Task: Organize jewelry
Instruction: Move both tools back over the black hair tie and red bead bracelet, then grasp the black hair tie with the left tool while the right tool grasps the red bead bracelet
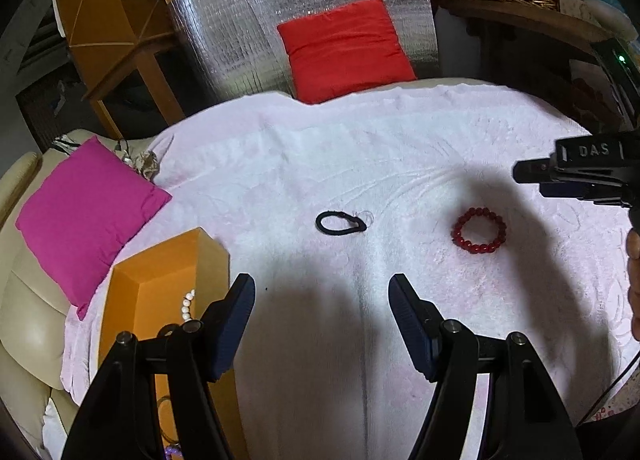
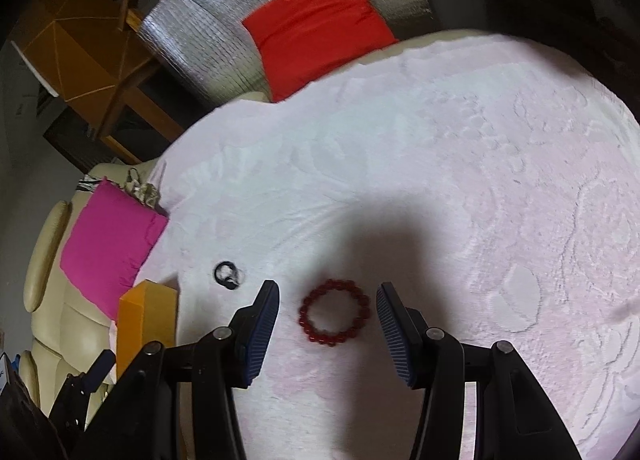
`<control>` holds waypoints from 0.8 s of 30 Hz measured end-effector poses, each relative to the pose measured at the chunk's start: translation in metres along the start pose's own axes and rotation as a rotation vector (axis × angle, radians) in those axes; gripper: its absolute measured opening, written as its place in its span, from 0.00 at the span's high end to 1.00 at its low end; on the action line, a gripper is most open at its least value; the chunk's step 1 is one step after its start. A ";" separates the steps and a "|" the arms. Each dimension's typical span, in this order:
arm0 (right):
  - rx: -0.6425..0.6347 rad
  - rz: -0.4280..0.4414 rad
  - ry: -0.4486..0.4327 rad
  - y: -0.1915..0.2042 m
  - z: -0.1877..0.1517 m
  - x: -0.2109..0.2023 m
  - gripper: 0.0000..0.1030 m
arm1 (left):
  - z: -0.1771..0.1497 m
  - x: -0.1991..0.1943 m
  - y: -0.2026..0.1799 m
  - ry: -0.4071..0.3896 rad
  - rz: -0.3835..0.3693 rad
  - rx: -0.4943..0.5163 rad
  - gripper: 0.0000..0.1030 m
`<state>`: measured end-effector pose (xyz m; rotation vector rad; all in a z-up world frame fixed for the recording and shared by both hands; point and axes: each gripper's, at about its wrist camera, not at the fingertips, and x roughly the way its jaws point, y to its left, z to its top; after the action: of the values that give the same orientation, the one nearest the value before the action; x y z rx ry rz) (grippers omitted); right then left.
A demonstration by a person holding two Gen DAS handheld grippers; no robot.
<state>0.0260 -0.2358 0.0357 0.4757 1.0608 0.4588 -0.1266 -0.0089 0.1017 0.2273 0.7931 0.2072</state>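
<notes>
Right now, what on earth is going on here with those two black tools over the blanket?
A person is tidying jewelry into an orange box. The right tool hangs open around a red bead bracelet lying on the pink blanket, not gripping it. The left tool is open and empty. A black hair tie lies loose.

A dark red beaded bracelet (image 2: 334, 312) and a black hair tie (image 1: 340, 222) lie on a pale pink blanket (image 1: 400, 147) with a raised swirl pattern. The box (image 1: 160, 272) is orange; the cushions are magenta (image 1: 84, 215) and red (image 1: 344, 47). The pearls (image 1: 187, 306) are white.
</notes>
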 end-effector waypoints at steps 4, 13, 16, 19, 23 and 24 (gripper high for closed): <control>0.005 -0.018 0.045 -0.006 0.000 0.014 0.56 | 0.002 0.016 0.011 0.035 -0.028 -0.032 0.32; 0.013 -0.062 0.091 -0.010 0.000 0.030 0.59 | 0.015 0.056 0.032 0.097 -0.105 -0.054 0.32; 0.022 -0.073 0.100 -0.013 0.000 0.032 0.59 | 0.023 0.074 0.033 0.129 -0.139 -0.066 0.32; 0.033 -0.083 0.101 -0.016 0.002 0.032 0.59 | 0.032 0.087 0.028 0.146 -0.207 -0.090 0.32; 0.043 -0.082 0.099 -0.018 0.004 0.032 0.59 | 0.040 0.101 0.016 0.163 -0.250 -0.104 0.32; 0.042 -0.082 0.100 -0.018 0.004 0.033 0.59 | 0.041 0.105 0.013 0.169 -0.254 -0.109 0.32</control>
<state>0.0452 -0.2321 0.0041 0.4486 1.1838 0.3912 -0.0268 0.0267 0.0623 0.0048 0.9667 0.0290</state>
